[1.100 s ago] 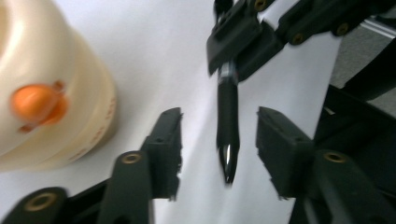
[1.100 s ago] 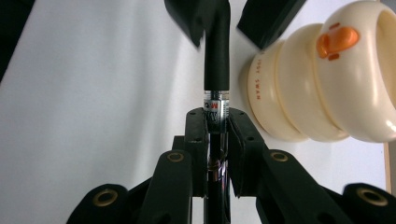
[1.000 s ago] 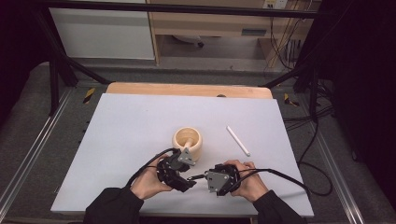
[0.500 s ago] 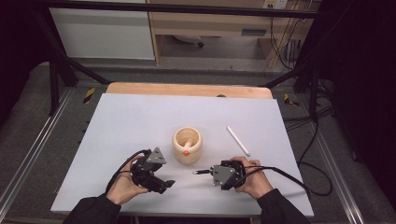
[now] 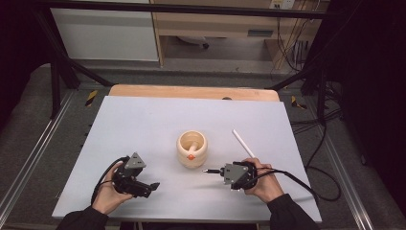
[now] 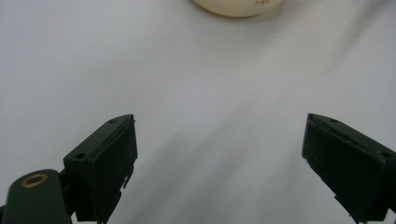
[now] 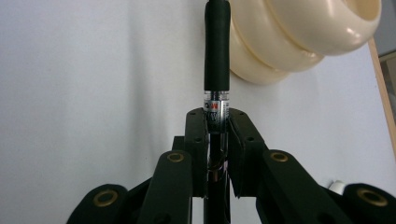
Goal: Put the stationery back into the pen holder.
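Cream ribbed holder [image 5: 192, 149] stands mid-table, something pale upright inside, hard to identify. Right gripper [image 5: 224, 171] is clamped on a black pen [image 7: 217, 56], long axis level, tip pointing left, just short of the holder's base. Left gripper [image 6: 224, 158] rests lower left, jaws wide apart, nothing between. White stick [image 5: 243, 143] lies beyond the right hand [image 5: 264, 182], diagonal.

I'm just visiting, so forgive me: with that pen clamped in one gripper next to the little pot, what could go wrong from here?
1. The right gripper pinches the pen far back, so most of it sticks out; a bump might twist it loose.
2. The pen's tip lies close beside the cream pot, so a careless push could shove or tip it.
3. The white stick lies just behind the right hand, which could knock it.
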Demonstrator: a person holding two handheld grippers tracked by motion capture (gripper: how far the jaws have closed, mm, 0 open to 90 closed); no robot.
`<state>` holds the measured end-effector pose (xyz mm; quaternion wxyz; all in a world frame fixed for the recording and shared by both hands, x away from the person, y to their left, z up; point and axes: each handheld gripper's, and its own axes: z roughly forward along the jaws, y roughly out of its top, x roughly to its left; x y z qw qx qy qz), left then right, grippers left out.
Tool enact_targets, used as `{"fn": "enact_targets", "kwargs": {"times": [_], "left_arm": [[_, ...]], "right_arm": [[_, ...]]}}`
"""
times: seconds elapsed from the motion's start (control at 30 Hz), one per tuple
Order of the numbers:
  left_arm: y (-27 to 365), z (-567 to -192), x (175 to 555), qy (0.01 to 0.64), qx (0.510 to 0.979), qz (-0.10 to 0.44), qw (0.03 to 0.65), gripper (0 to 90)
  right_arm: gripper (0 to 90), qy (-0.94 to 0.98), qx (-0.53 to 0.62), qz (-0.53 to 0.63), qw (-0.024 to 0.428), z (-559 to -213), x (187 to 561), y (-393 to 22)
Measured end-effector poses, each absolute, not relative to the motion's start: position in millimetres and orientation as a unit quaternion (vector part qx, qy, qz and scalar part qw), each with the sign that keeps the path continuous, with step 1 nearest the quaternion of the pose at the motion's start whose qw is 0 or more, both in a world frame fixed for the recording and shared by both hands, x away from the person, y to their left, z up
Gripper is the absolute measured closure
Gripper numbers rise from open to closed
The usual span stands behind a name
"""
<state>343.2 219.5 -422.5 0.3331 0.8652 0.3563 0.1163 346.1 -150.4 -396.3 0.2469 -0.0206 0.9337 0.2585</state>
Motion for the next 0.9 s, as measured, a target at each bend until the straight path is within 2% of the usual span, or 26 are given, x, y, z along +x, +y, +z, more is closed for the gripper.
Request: {"fn": "enact_targets", "kwargs": {"times": [0.33, 0.9], "left_arm": [[246, -430, 340, 0.381, 0.848, 0.133, 0.343, 9.8], [261, -441, 337, 0.416, 0.828, 0.128, 0.354, 9.9]], "right_arm": [[79.7, 0.919, 0.059, 0.302, 0.247, -393, 351, -164], [79.8, 0.859, 0.237, 0.408, 0.197, -382, 358, -172]]}}
